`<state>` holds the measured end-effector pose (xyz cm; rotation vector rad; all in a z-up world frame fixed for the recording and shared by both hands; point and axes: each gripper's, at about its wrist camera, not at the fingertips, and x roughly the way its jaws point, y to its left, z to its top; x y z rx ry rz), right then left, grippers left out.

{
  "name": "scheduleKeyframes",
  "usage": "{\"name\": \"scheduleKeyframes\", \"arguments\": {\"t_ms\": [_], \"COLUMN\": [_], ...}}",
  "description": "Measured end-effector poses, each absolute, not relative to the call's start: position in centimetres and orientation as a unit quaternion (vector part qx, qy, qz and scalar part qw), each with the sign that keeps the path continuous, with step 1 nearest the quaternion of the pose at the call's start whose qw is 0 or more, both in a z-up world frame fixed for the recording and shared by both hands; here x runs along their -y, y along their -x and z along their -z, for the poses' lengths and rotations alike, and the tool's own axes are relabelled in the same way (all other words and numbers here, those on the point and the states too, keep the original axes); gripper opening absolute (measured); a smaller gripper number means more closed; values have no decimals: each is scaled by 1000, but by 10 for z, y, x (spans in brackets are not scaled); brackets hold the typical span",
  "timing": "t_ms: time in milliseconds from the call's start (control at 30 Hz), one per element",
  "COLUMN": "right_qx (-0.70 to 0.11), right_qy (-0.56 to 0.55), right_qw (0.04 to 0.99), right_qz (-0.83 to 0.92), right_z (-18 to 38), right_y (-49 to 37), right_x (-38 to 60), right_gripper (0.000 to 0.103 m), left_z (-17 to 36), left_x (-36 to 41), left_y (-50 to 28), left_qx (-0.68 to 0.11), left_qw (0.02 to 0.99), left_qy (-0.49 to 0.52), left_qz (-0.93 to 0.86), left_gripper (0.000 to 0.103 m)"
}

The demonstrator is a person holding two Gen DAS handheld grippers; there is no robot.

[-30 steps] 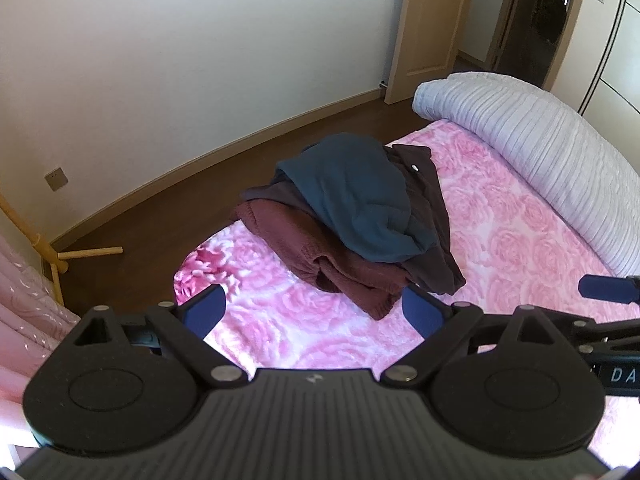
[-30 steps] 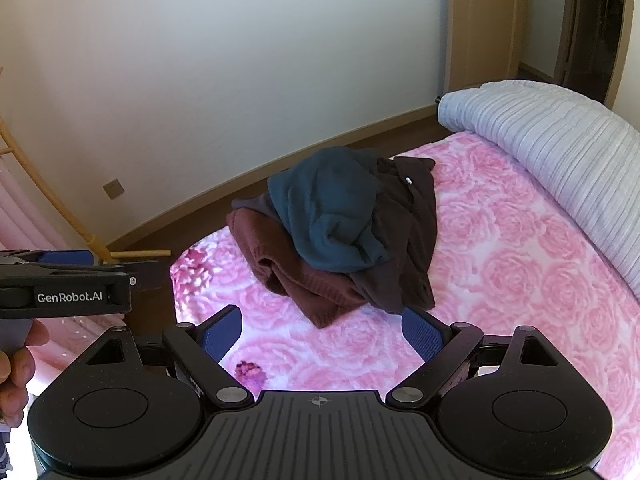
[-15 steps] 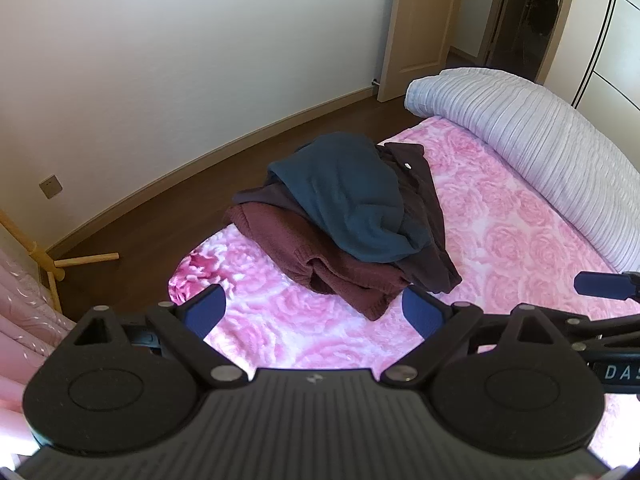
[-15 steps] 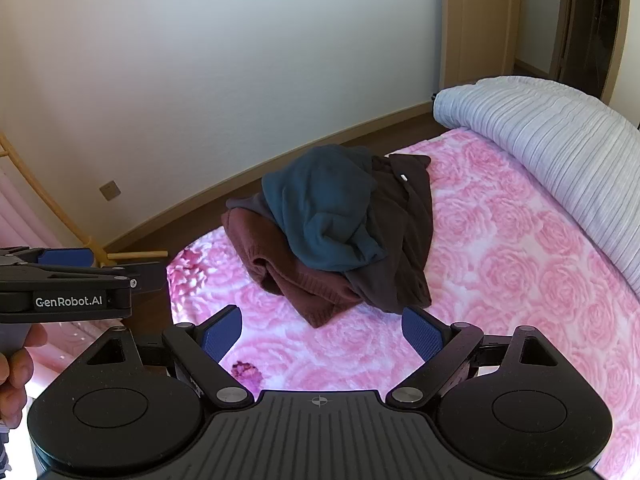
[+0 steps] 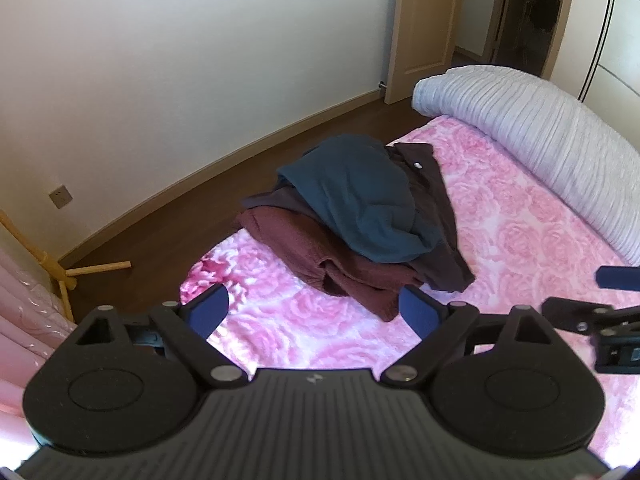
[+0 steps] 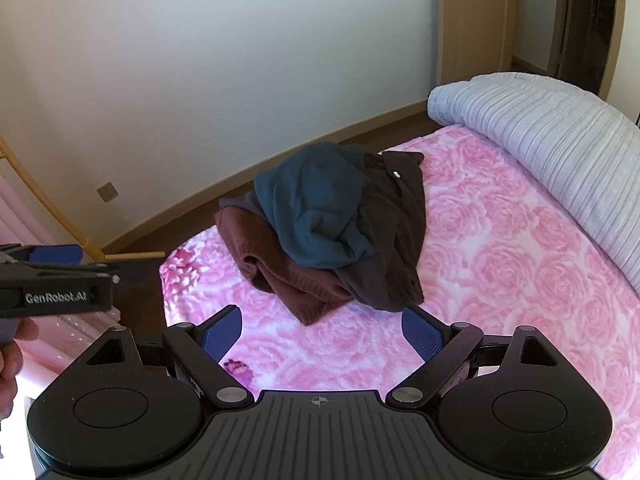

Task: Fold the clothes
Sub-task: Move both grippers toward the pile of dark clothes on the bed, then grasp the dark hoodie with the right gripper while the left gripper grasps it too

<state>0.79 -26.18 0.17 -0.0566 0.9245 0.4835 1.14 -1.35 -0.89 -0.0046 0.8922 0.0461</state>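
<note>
On pink rose bedspread (image 5: 520,240) (wood floor (image 5: 160,240) beside): heaped clothes (image 5: 360,216).

The teal knit top (image 6: 316,208) covers most of the maroon knitted sweater (image 6: 276,264) and dark brown garment (image 6: 392,240) beneath. A grey cloth (image 5: 276,200) peeks out, kind unclear. The ribbed white rolled duvet (image 5: 540,136) runs off frame.
</note>
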Motion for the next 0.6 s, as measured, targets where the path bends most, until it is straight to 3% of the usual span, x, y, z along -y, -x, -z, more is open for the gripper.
{"name": "scheduleKeyframes", "arguments": {"t_ms": [267, 600], "right_qx": [-449, -458], "right_qy": [70, 128], "right_qw": [858, 845], "right_qz": [-238, -247], "right_z": [39, 92], "right_y": [-58, -126], "right_x": [237, 201], "right_gripper": [90, 90], "left_z": [34, 124], "left_x": [-5, -34], "left_y": [-49, -207], "left_qx": [-426, -439], "left_qw": [901, 873], "left_qy": [-82, -170], "left_qz": [16, 127], "left_gripper": [89, 91]}}
